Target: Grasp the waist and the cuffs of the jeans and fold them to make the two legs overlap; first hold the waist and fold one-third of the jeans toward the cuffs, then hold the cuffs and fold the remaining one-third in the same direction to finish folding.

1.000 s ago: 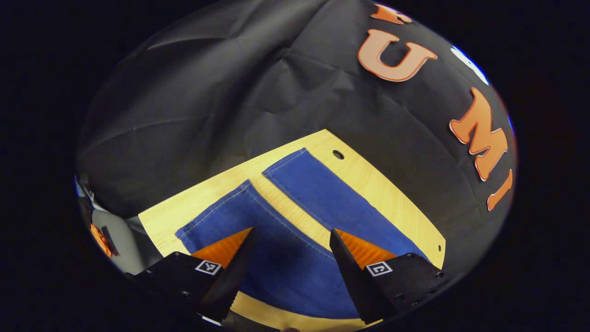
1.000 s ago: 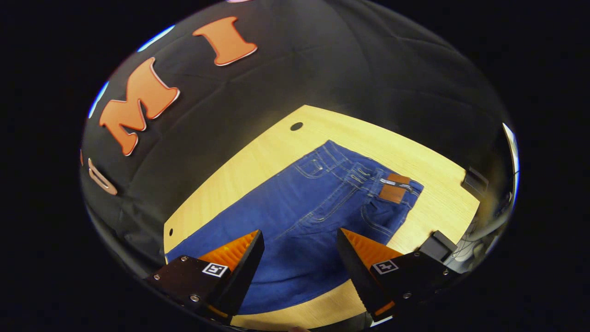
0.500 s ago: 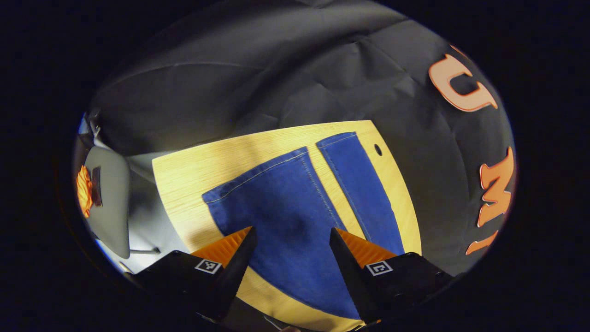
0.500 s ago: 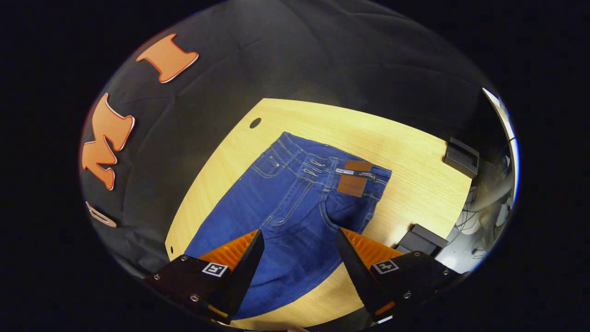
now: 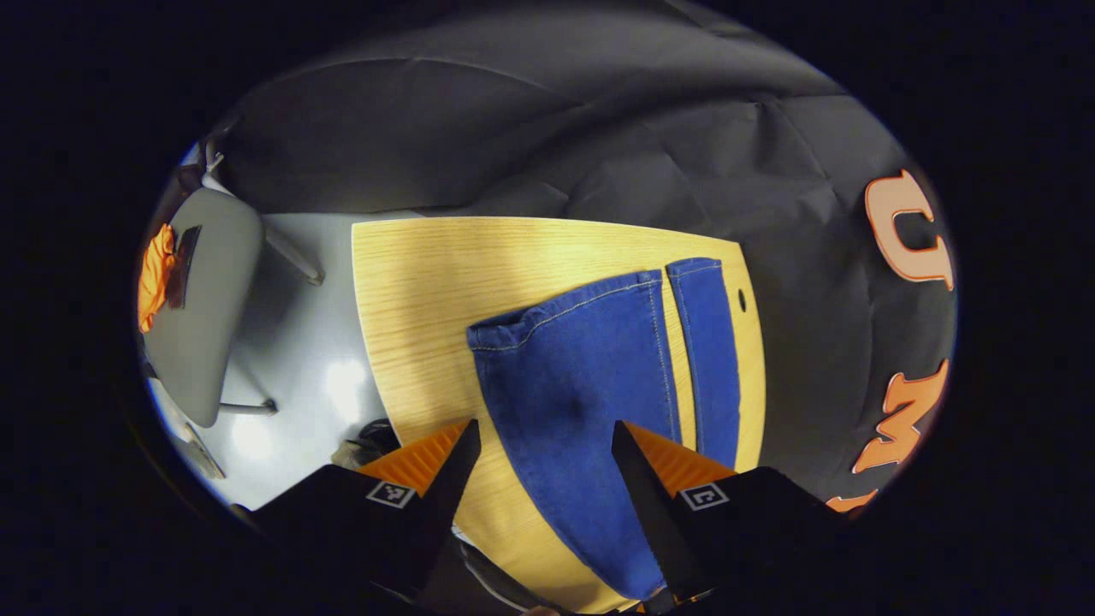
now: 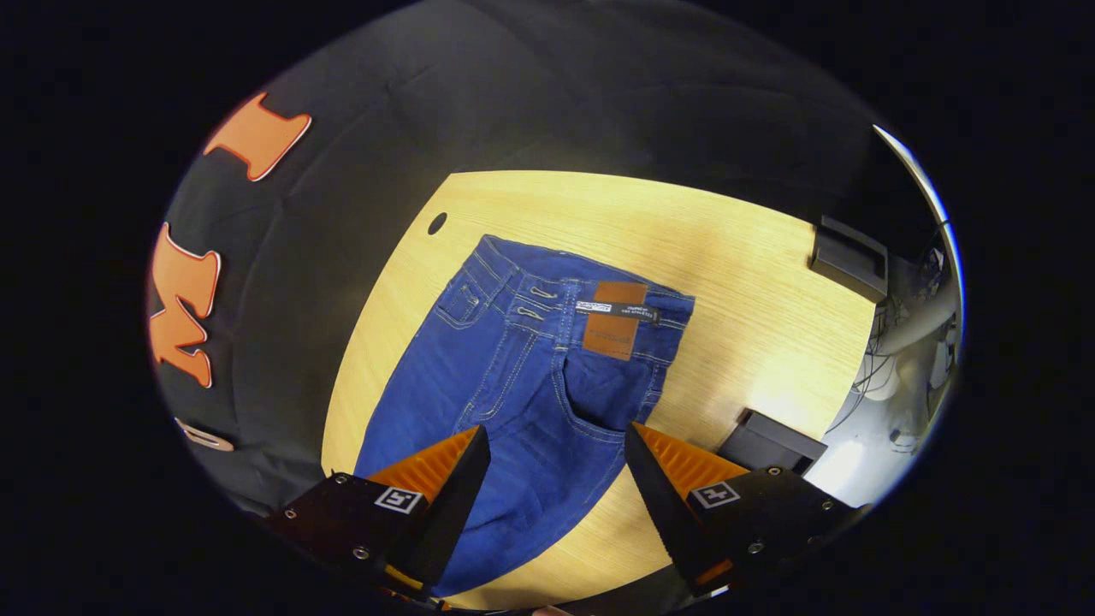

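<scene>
Blue jeans (image 5: 590,376) lie flat on a light wooden table (image 5: 428,282). In the left gripper view both legs run away from me, side by side, the near cuff (image 5: 556,312) wider than the far cuff (image 5: 695,267). My left gripper (image 5: 543,453) hovers open above the near leg, holding nothing. In the right gripper view the jeans (image 6: 513,385) show their waist (image 6: 582,278) with a brown patch (image 6: 613,321) at the far end. My right gripper (image 6: 554,458) is open above the thigh area, with nothing between its fingers.
A cable hole (image 6: 437,223) pierces the table near the waist, another hole (image 5: 741,299) lies by the far cuff. Two dark clamps (image 6: 847,252) (image 6: 770,441) sit on the table's right edge. A grey chair (image 5: 201,291) stands on the floor beyond the cuffs.
Both grippers have swung outward, the left toward the cuffs, the right toward the waist. Both stay open. The jeans have not moved.
</scene>
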The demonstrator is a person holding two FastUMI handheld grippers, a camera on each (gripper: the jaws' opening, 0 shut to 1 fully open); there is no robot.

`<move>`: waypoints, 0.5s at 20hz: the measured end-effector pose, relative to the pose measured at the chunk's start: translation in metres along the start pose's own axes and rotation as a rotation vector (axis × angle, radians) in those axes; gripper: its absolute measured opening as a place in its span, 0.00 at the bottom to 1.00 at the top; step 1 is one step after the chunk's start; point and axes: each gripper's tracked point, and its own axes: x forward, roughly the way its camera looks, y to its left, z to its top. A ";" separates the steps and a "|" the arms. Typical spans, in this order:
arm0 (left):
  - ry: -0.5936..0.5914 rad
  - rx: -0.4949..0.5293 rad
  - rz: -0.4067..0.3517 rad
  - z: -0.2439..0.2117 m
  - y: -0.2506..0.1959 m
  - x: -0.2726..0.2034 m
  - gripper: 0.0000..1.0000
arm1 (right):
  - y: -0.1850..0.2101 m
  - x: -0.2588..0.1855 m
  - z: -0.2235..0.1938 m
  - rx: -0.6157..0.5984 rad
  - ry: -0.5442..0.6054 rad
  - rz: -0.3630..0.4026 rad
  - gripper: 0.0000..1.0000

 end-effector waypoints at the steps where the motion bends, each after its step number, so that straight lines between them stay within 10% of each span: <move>1: -0.007 -0.010 -0.024 0.004 -0.002 0.003 0.95 | -0.005 0.002 0.003 0.011 0.001 -0.006 0.98; 10: -0.021 0.023 -0.178 0.019 -0.035 0.029 0.90 | -0.042 0.013 0.023 0.074 0.009 -0.035 0.98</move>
